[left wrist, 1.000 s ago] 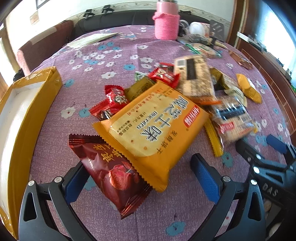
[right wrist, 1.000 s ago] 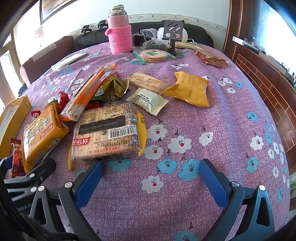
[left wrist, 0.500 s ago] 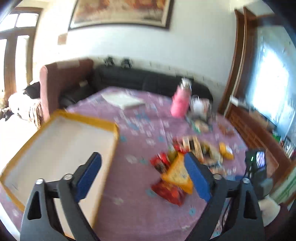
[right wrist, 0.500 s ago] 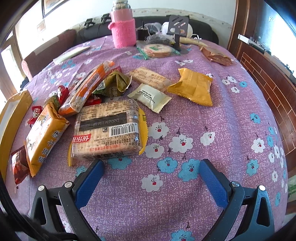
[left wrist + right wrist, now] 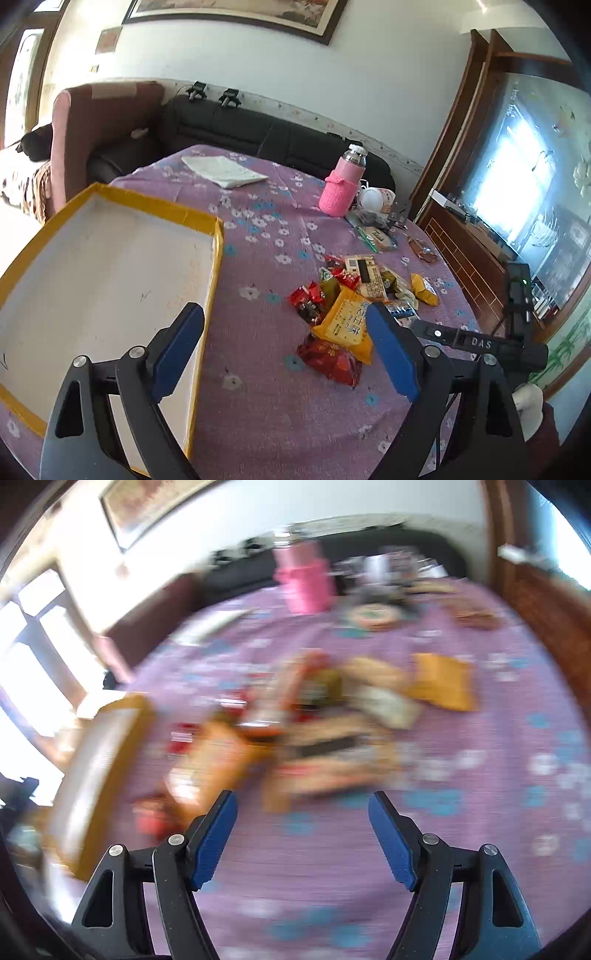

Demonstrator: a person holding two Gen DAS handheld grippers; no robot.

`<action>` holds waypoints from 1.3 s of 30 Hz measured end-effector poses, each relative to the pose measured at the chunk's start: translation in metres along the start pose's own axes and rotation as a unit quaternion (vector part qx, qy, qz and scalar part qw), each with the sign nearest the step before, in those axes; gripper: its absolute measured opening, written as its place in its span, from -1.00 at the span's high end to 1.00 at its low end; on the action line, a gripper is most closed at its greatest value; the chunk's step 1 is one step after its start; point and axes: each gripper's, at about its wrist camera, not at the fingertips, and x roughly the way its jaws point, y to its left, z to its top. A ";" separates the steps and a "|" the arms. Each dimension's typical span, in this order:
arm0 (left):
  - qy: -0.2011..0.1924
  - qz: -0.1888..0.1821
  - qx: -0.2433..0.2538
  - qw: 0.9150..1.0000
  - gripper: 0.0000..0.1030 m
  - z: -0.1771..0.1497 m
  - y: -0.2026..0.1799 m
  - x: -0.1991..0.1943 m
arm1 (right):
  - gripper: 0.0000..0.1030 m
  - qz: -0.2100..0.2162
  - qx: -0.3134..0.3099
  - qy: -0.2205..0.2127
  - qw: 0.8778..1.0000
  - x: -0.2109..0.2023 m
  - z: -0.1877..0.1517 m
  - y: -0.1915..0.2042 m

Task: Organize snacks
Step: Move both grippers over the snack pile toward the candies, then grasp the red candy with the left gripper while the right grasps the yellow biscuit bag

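Both tongs, left (image 5: 284, 354) and right (image 5: 303, 838), are spread and hold nothing. Mixed snack packets (image 5: 347, 295) lie heaped on the purple flowered counter (image 5: 258, 332), beside the bare yellow-rimmed white tray (image 5: 218, 236). I judge sorting hasn't begun; next I must descend onto one packet.

Change over the last second. The left gripper (image 5: 284, 347) has risen from low over the yellow pack (image 5: 345, 323) and dark red pack (image 5: 330, 360) to a high, drawn-back position; the tray (image 5: 218, 236), formerly at the view's left edge, now fills its lower left, and the snacks lie small beyond the jaws. The right gripper (image 5: 303, 834) has likewise pulled back from the cracker pack (image 5: 332, 753); its view has turned blurred.
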 end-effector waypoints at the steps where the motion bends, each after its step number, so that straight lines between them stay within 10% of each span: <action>1: 0.003 0.002 -0.003 1.000 -0.75 -0.002 0.002 0.000 | -0.46 0.011 0.006 0.009 1.000 0.008 0.002 0.004; 8: -0.002 0.016 -0.002 1.000 -0.75 -0.004 0.014 -0.009 | -0.49 -0.005 0.048 0.036 0.998 0.061 0.017 0.031; 19: 0.006 0.014 0.026 1.000 -0.75 -0.006 0.015 -0.004 | -0.55 -0.140 0.015 0.054 0.989 0.109 0.029 0.064; 30: 0.063 -0.021 0.076 0.995 -0.76 -0.016 -0.027 0.026 | -0.44 -0.093 0.017 0.059 0.994 0.068 0.008 0.027; 39: 0.130 0.026 0.112 0.985 -0.75 -0.039 -0.059 0.080 | -0.45 -0.058 0.006 0.068 0.996 0.034 -0.021 0.005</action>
